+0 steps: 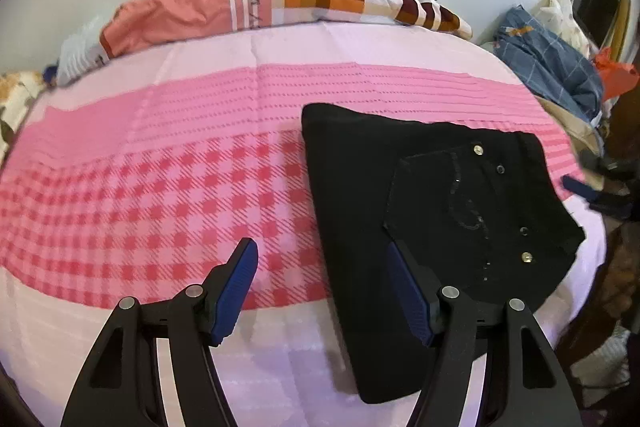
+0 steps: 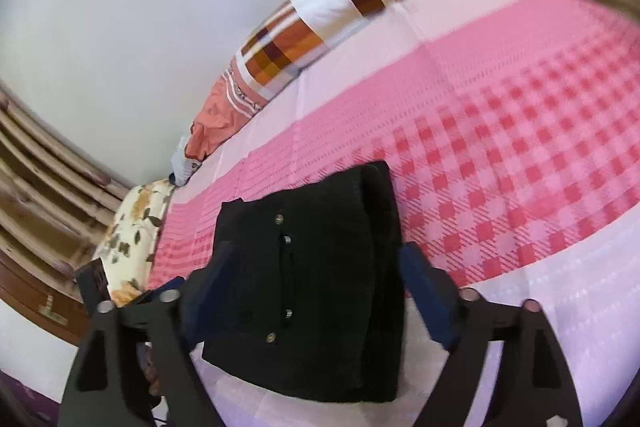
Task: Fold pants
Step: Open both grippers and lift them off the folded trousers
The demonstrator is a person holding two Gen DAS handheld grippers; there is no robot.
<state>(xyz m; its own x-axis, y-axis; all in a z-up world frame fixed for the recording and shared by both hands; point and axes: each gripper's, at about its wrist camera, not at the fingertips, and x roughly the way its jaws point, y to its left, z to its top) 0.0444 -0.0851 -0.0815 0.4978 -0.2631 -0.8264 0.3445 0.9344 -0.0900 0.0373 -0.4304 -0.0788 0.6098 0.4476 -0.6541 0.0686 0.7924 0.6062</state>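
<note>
The right gripper [image 2: 316, 263] with black arms and blue pads is hovering over the black folded pants [image 2: 320, 267], its jaws standing wide apart, nothing pressed between them. The pants are lying on the pink checked bed cover [image 2: 520, 147], near the patchwork orange-and-brown pillow [image 2: 304, 39].
</note>
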